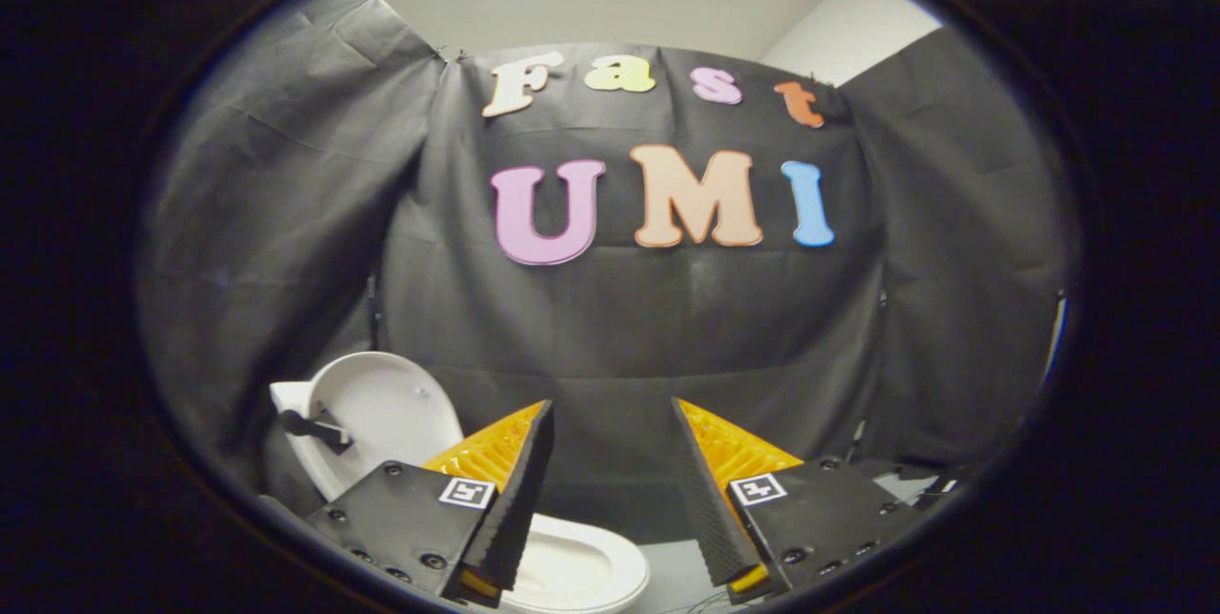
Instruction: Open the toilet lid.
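The white toilet lid (pixel 381 414) stands raised, leaning back toward the black cloth wall, beyond and to the left of my left finger. A small dark piece (pixel 315 426) sticks out from its left side. Below it the white seat and bowl (pixel 572 566) lie low between my fingers, partly hidden behind the left one. My gripper (pixel 610 414) is open, with a wide gap between the fingers and nothing in it. It hovers above the toilet, apart from the lid.
Black cloth walls (pixel 667 328) close the booth behind and on both sides. A strip of pale floor (pixel 672 571) shows beside the bowl. Some dark and light items (pixel 915 485) lie low on the right, too small to tell.
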A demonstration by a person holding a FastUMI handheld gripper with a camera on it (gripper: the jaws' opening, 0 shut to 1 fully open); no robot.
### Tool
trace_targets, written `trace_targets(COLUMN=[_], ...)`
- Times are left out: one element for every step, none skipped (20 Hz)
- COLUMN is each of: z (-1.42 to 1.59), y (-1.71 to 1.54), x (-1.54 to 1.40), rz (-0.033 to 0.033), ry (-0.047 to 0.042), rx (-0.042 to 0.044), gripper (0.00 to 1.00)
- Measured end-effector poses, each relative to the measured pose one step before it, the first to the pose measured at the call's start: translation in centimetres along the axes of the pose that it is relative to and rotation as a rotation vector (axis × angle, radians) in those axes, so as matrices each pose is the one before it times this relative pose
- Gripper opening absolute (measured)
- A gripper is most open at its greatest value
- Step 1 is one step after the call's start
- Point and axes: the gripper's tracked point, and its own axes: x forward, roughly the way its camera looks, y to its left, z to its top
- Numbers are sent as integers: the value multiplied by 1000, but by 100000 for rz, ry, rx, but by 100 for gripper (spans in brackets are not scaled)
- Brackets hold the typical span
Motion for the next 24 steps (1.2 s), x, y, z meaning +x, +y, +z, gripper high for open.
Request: trace_targets(z=[-442, -607, -729, -725, -494, -684, -506, -664, -873, -759, -920, -675, -513, -517, -320, -96, 83, 85, -464, -506, -234, 111, 53, 328], y=[-461, -1373, -1778, -1360, -991, -668, -556, -479, -570, -510, -648, -668, -737, -767, -642, -479, -349, -238, -287, -53, -266, -366, -63, -137], x=[-700, -680, -687, -493, -352, -409, -291, -427, -361, -530, -443, -499, -426, -282, -205, -33, -110, 42, 28, -49, -324, -132, -259, 107], rz=[3781, 63, -1341, -1024, 17, 863, 1260, 1370, 1355, 785, 135, -501, -699, -1351, -701, 145, 541, 318, 228, 1164, 422, 98, 637, -72], ry=[1411, 2077, 2235, 2158, 1753, 1680, 1855, 2334, 2470, 3162, 2774, 2132, 1157, 762, 98, -1229, -1844, -1377, 326, 969, 873, -420, -294, -229], rx=[2070, 845, 490, 650, 518, 377, -308, -593, -571, -988, -2031, -2595, -1816, 61, 1165, 1327, 907, 552, 19, -1282, -1160, 709, 1368, -27], gripper=[74, 74, 75, 75, 75, 75, 75, 75, 75, 75, 75, 75, 75, 75, 75, 75, 75, 75, 75, 75, 75, 75, 75, 75])
